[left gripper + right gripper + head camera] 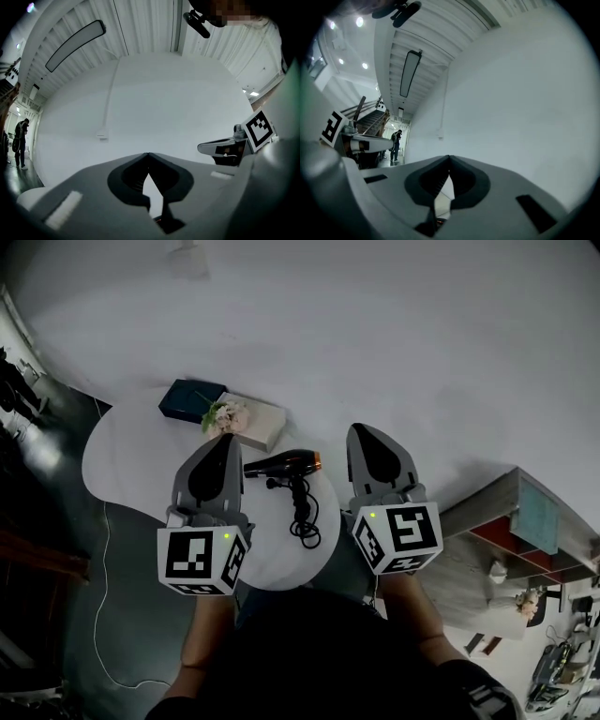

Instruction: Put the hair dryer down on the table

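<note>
A black hair dryer (284,465) with an orange ring at its nozzle lies on the round white table (131,442), its black cord (303,517) coiled toward the near edge. My left gripper (225,438) is held up to the left of the dryer, my right gripper (359,430) up to its right. Both are tipped upward and face the white wall. In the left gripper view the left gripper (148,153) has its jaws met at the tips with nothing between them. The right gripper (449,156) in its own view looks the same, shut and empty.
A dark blue box (190,399), a pale box (255,420) and a small bunch of flowers (221,414) sit at the table's far side. Shelving (525,521) stands at the right. A person (395,144) stands far off down a corridor.
</note>
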`<action>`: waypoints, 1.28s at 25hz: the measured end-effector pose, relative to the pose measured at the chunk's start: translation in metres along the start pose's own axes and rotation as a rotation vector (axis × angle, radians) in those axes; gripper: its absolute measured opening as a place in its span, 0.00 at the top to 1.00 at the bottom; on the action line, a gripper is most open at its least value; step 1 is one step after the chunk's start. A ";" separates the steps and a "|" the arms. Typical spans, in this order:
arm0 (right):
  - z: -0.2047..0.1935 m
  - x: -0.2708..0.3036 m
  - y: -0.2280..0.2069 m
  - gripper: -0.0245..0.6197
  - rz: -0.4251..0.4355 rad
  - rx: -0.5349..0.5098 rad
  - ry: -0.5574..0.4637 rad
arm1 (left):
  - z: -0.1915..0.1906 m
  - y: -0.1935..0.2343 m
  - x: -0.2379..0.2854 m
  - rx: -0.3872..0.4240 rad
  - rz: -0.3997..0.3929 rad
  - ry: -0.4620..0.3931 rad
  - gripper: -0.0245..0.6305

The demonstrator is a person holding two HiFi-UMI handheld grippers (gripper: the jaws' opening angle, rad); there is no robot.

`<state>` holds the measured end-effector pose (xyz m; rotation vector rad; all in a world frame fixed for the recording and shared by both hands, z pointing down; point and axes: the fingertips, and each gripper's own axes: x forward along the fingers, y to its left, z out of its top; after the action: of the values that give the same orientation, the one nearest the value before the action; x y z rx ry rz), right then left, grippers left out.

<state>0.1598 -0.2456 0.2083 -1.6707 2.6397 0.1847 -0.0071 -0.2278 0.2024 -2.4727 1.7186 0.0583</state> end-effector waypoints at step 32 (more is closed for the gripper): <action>0.002 0.020 0.053 0.94 -0.088 -0.061 0.019 | -0.009 0.059 -0.024 0.017 -0.038 -0.022 0.94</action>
<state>0.1030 -0.2407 0.2102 -1.8124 2.5923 0.2515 -0.0706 -0.2271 0.2086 -2.4821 1.6567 0.0660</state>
